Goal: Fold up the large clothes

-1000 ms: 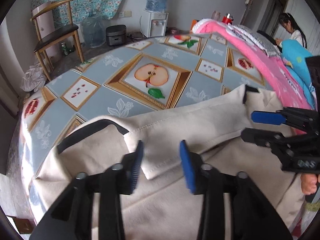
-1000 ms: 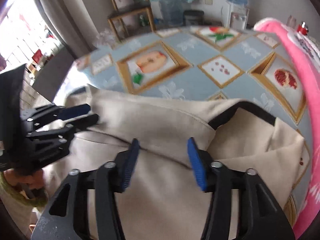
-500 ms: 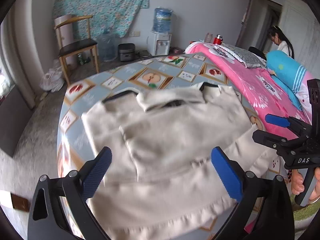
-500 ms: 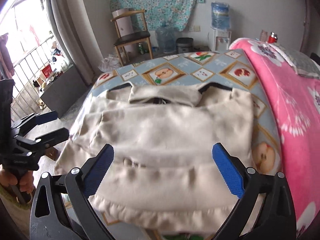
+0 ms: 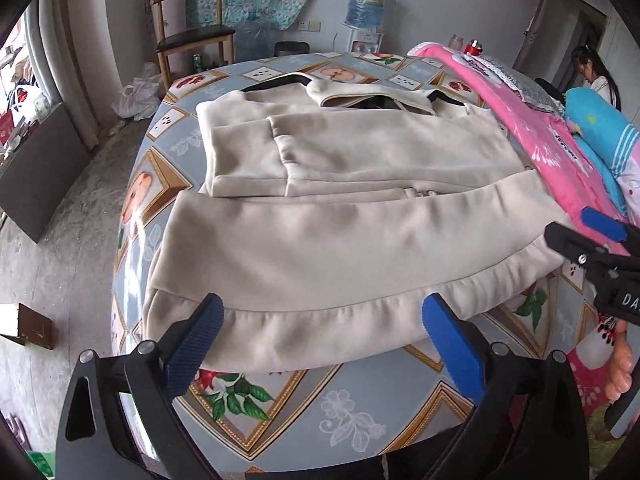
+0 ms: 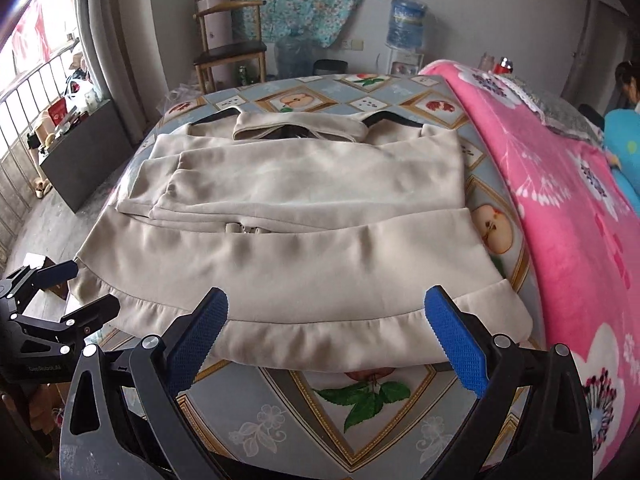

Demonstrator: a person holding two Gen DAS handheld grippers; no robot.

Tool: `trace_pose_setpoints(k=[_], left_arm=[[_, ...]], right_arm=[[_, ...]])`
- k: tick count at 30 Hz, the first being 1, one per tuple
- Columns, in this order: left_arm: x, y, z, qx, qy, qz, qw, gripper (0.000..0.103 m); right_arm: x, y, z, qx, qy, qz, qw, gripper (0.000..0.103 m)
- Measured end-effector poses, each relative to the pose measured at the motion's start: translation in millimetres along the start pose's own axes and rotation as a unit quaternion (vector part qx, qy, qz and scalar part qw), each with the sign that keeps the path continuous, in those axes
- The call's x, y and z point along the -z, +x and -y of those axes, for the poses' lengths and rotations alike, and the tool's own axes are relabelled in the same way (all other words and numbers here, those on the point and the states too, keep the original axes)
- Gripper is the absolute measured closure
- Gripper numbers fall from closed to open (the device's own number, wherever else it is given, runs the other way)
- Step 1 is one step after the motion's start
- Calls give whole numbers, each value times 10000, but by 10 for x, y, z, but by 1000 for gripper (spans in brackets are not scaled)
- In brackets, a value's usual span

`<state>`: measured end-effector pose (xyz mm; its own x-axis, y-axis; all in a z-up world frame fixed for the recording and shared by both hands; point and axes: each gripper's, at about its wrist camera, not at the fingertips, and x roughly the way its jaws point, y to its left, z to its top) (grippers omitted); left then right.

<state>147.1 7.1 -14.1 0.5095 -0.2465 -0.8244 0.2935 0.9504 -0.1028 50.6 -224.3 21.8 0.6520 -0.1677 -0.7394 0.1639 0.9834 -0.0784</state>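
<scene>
Left wrist view: your left gripper (image 5: 318, 336) has its jaws spread wide with nothing between them, hovering just short of the near hem of the beige jacket (image 5: 352, 216). At 3 o'clock in that view your right gripper (image 5: 600, 240) shows too, and in the right wrist view its jaws (image 6: 326, 332) stand just as wide and empty

The jacket lies flat on the tabletop (image 5: 304, 404), which is covered by a fruit-patterned cloth. The collar is at 12 o'clock, the hem at 6 o'clock, and both sleeves are folded in across the chest. The pink blanket (image 6: 560, 208) runs along its 3 o'clock side

I judge the fabric soft, thick and limp, with a matte nap that should not slip in the pads. It will sag and drag rather than hold shape, so a single pinch in the middle would bunch it. Take the hem band at its two corners, one gripper at about 7 o'clock and the other at about 5 o'clock, and bite through all layers so the folded sleeves stay put when you carry the hem toward the collar

Count: one jacket, two grippers, one chair (image 5: 192, 36) at 11 o'clock, one water dispenser (image 5: 366, 20) at 12 o'clock, one other person (image 5: 596, 76) at 2 o'clock
</scene>
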Motion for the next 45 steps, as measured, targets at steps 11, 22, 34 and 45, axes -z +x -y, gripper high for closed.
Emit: trace_pose_setpoints(k=[11,22,34,45], left_arm=[[-53,-172,-113,-174,-63,380,9991,5],[-41,11,-49,-228,9,148,9996,5],[-6,537,10,-334,-39,-529,9980,5],[4,590,35,-550,-108,-478,9973,5]], right_arm=[[-141,-149,187,-18,545,343,9979,7],[-70,66,116,138,351,103,9992,7],[139,758,-70,98,67,-770,9970,7],[151,906,23,-30,253,-962,9950,7]])
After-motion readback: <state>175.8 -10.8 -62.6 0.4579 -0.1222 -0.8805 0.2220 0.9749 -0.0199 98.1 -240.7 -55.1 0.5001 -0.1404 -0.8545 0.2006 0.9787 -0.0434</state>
